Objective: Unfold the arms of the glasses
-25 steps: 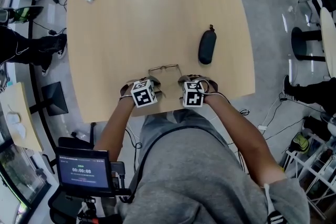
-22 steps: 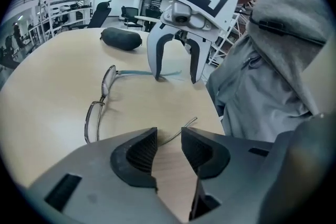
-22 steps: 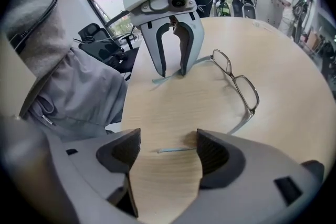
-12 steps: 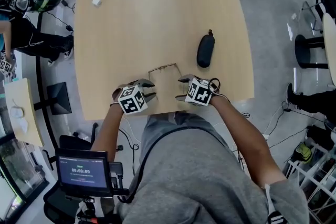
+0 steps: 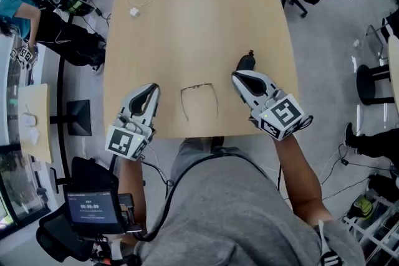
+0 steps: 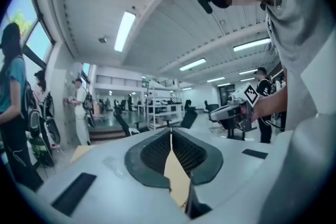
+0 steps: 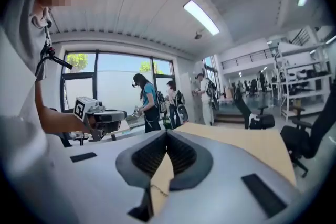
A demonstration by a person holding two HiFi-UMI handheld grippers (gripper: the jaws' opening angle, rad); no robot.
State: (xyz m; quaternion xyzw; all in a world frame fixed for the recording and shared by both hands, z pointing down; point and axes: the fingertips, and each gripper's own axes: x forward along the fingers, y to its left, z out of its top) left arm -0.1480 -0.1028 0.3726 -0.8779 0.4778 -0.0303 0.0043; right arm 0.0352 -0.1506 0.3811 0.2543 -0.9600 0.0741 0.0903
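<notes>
- The glasses (image 5: 198, 86) lie on the worktop (image 5: 187, 28) at lower centre of the head view. Both arms are folded out and run toward the near edge.
- The left gripper (image 5: 153, 89) is left of them, apart. Its fingers are closing, almost together, with nothing between them.
- The right gripper (image 5: 239, 76) is right of them, fingers pressed together and empty.
- A black case (image 5: 244, 61) shows just beyond the right gripper's tips.

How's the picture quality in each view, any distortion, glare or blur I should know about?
Head view: even light, sharp; the thin glasses read clearly on the table. Left gripper view: heavy fisheye, black corners, ceiling lights blown out. Right gripper view: same fisheye, and the bright window backlights the people before it.
</notes>
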